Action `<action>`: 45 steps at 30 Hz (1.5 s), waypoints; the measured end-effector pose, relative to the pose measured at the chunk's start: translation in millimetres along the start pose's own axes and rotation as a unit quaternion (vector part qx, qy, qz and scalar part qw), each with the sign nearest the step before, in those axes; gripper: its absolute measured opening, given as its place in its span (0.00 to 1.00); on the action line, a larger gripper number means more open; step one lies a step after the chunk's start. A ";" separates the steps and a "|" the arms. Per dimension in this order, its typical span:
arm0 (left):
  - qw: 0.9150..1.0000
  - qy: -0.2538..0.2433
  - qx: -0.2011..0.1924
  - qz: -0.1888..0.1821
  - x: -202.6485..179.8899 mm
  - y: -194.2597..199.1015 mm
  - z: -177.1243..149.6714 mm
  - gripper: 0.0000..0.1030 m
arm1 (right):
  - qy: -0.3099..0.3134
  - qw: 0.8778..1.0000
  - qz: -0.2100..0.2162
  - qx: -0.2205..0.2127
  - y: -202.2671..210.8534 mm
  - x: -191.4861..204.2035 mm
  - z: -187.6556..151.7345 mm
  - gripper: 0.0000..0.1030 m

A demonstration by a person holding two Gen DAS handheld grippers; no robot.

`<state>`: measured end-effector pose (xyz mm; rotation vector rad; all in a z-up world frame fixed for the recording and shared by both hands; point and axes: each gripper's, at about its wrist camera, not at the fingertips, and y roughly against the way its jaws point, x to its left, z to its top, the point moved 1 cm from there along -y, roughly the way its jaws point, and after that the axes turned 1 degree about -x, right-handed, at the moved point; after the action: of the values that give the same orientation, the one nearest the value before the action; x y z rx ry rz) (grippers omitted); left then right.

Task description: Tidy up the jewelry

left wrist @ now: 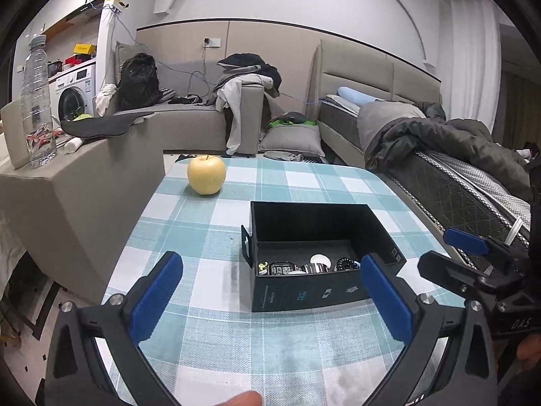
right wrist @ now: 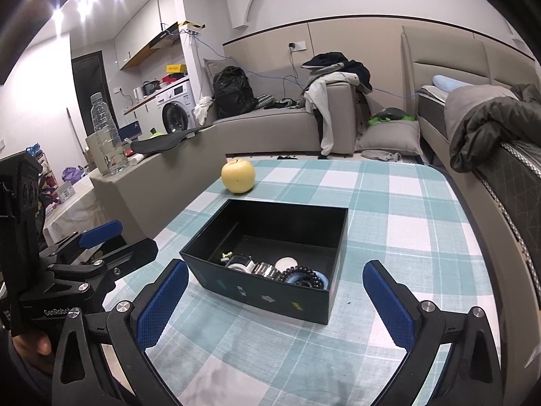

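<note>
Left wrist view, left gripper (left wrist: 270, 291) jaws apart before black box (left wrist: 314, 291) of jewelry (left wrist: 306, 266), right gripper (right wrist: 275, 291) likewise apart

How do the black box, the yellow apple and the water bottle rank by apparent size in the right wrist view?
1. black box, clearly the largest in the frame.
2. and 3. water bottle and yellow apple: the bottle looks taller, the apple wider. The bottle stands farther away on the side ledge, so their true order is unsure.
</note>
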<state>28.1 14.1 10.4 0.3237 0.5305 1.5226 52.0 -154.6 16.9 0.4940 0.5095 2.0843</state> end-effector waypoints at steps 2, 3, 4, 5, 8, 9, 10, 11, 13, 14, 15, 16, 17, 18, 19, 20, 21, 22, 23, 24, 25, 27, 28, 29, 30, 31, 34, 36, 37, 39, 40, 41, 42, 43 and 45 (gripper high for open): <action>1.000 -0.005 -0.004 0.002 -0.9 1.3 -0.5 0.99 | 0.002 1.000 0.002 0.000 -0.2 2.2 -0.3 1.00; 1.000 -0.008 -0.006 0.003 -1.3 2.0 -0.8 0.99 | 0.003 1.000 0.003 0.000 -0.4 3.0 -0.5 1.00; 1.000 -0.010 -0.007 0.002 -1.6 2.3 -0.8 0.99 | 0.005 1.000 0.004 0.001 -0.8 3.8 -0.7 1.00; 1.000 -0.010 -0.007 0.001 -1.7 2.9 -0.9 0.99 | 0.006 1.000 0.005 0.001 -0.8 4.3 -0.7 1.00; 1.000 -0.013 -0.007 -0.002 -2.5 3.1 -0.8 0.99 | 0.006 1.000 0.007 0.001 -0.9 4.3 -0.2 1.00; 1.000 -0.013 -0.007 -0.002 -3.0 3.2 -0.9 0.99 | 0.005 1.000 0.007 0.000 -0.7 4.2 -0.1 1.00; 1.000 -0.014 -0.007 -0.002 -3.2 3.5 -1.1 0.99 | 0.005 1.000 0.007 -0.001 -0.6 4.4 -0.1 1.00; 1.000 -0.015 -0.007 -0.003 -3.6 3.1 -0.8 0.99 | 0.005 1.000 0.007 -0.001 -0.1 4.8 -0.1 1.00; 1.000 -0.015 -0.007 -0.002 -3.9 3.6 -1.2 0.99 | 0.005 1.000 0.008 -0.002 0.1 4.8 0.2 1.00; 1.000 -0.015 -0.007 -0.002 -4.0 3.5 -1.1 0.99 | 0.005 1.000 0.008 -0.002 0.2 4.7 0.1 1.00; 1.000 -0.015 -0.007 -0.003 -4.0 3.5 -1.1 0.99 | 0.005 1.000 0.007 -0.002 0.2 4.9 0.3 1.00; 1.000 -0.014 -0.006 -0.003 -4.2 3.5 -1.3 0.99 | 0.005 1.000 0.007 -0.002 0.0 5.1 0.5 1.00; 1.000 -0.014 -0.006 -0.003 -4.4 3.3 -1.1 0.99 | 0.004 1.000 0.008 -0.002 0.2 4.7 0.3 1.00; 1.000 -0.015 -0.006 -0.002 -4.2 3.5 -1.3 0.99 | 0.004 1.000 0.008 -0.002 0.2 4.8 0.4 1.00; 1.000 -0.015 -0.006 -0.002 -4.3 3.4 -1.2 0.99 | 0.004 1.000 0.008 -0.002 0.1 4.8 0.4 1.00; 1.000 -0.015 -0.006 -0.002 -4.2 3.1 -1.3 0.99 | 0.004 1.000 0.008 -0.001 -0.1 4.9 0.4 1.00; 1.000 -0.014 -0.006 -0.002 -4.2 3.3 -1.7 0.99 | 0.004 1.000 0.008 -0.001 0.0 4.7 0.3 1.00; 1.000 -0.014 -0.006 -0.001 -4.2 3.5 -2.0 0.99 | 0.004 1.000 0.008 -0.001 -0.1 5.1 0.4 1.00; 1.000 -0.015 -0.006 -0.001 -4.2 3.4 -1.9 0.99 | 0.005 1.000 0.009 -0.001 -0.1 4.7 0.4 1.00; 1.000 -0.014 -0.005 -0.002 -4.1 3.4 -1.9 0.99 | 0.005 1.000 0.008 -0.001 -0.1 4.9 0.5 1.00; 1.000 -0.014 -0.006 -0.002 -4.1 3.4 -1.9 0.99 | 0.005 1.000 0.008 -0.002 0.0 4.7 0.4 1.00; 1.000 -0.015 -0.005 -0.002 -4.1 3.3 -1.9 0.99 | 0.004 1.000 0.008 -0.001 -0.1 4.7 0.4 1.00; 1.000 -0.014 -0.006 -0.002 -4.0 3.4 -1.8 0.99 | 0.005 1.000 0.008 -0.001 -0.4 4.9 0.4 1.00; 1.000 -0.014 -0.006 -0.002 -3.9 3.6 -1.8 0.99 | 0.004 1.000 0.008 -0.001 -0.1 4.7 0.4 1.00; 1.000 -0.015 -0.006 -0.002 -4.0 3.4 -1.7 0.99 | 0.004 1.000 0.008 -0.001 -0.2 4.8 0.5 1.00; 1.000 -0.015 -0.006 -0.002 -3.9 3.3 -1.8 0.99 | 0.004 1.000 0.008 -0.001 -0.3 5.0 0.5 1.00; 1.000 -0.014 -0.004 -0.001 -3.6 2.9 -2.7 0.99 | 0.005 1.000 0.007 -0.001 -0.1 5.0 0.3 1.00; 1.000 -0.014 -0.004 -0.001 -3.2 2.8 -3.2 0.99 | 0.005 1.000 0.008 -0.002 -0.2 5.0 0.5 1.00; 1.000 -0.014 -0.004 -0.001 -3.2 2.7 -3.2 0.99 | 0.004 1.000 0.008 -0.001 -0.2 4.9 0.3 1.00; 1.000 -0.014 -0.004 -0.001 -3.1 2.5 -3.2 0.99 | 0.004 1.000 0.008 -0.001 -0.5 4.9 -0.1 1.00; 1.000 -0.014 -0.004 -0.001 -3.2 2.6 -3.1 0.99 | 0.004 1.000 0.008 -0.001 -0.5 5.0 0.0 1.00; 1.000 -0.014 -0.003 -0.001 -3.0 2.5 -3.2 0.99 | 0.004 1.000 0.008 -0.001 -0.2 5.0 0.1 1.00; 1.000 -0.014 -0.004 -0.001 -3.1 2.8 -3.1 0.99 | 0.004 1.000 0.008 -0.001 -0.2 5.1 0.1 1.00; 1.000 -0.014 -0.004 -0.002 -3.3 2.7 -3.0 0.99 | 0.005 1.000 0.008 -0.001 -0.2 5.0 0.1 1.00; 1.000 -0.014 -0.004 -0.001 -3.2 2.8 -3.0 0.99 | 0.004 1.000 0.008 -0.001 -0.3 4.9 0.1 1.00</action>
<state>24.3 10.6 9.7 0.3381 0.5022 1.5156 49.7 -150.2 17.6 0.4888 0.5098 2.1027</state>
